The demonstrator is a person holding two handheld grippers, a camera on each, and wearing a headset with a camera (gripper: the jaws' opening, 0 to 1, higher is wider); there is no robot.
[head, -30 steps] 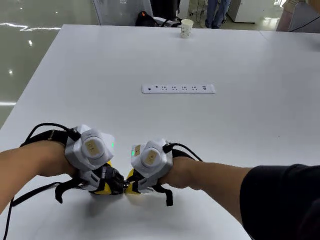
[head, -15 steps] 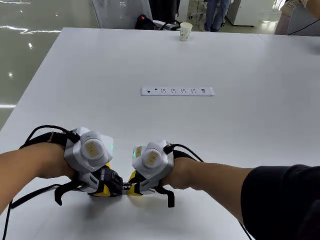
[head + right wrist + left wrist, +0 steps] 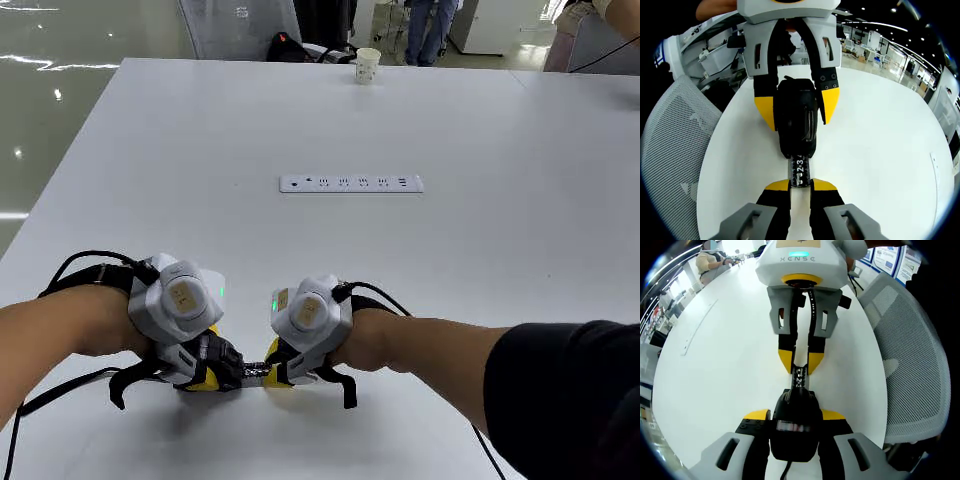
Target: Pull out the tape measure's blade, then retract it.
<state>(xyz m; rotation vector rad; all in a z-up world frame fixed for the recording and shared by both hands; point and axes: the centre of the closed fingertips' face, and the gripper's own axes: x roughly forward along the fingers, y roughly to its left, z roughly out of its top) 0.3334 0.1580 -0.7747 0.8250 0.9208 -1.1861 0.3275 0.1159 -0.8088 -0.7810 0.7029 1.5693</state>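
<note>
The black tape measure case sits on the white table, and my left gripper is shut around it. A short length of black blade with white numbers comes out of the case. My right gripper is shut on the blade's end, facing the left one. In the head view both grippers meet near the table's front edge: the left gripper holds the case, the right gripper pinches the blade just beside it.
A white power strip lies mid-table and a paper cup stands near the far edge. Black cables trail from both grippers. A grey mesh chair stands just off the table's near edge.
My right gripper has drawn slightly to the right, away from the left one, and a short stretch of blade now shows between them. The left gripper has stayed put.
</note>
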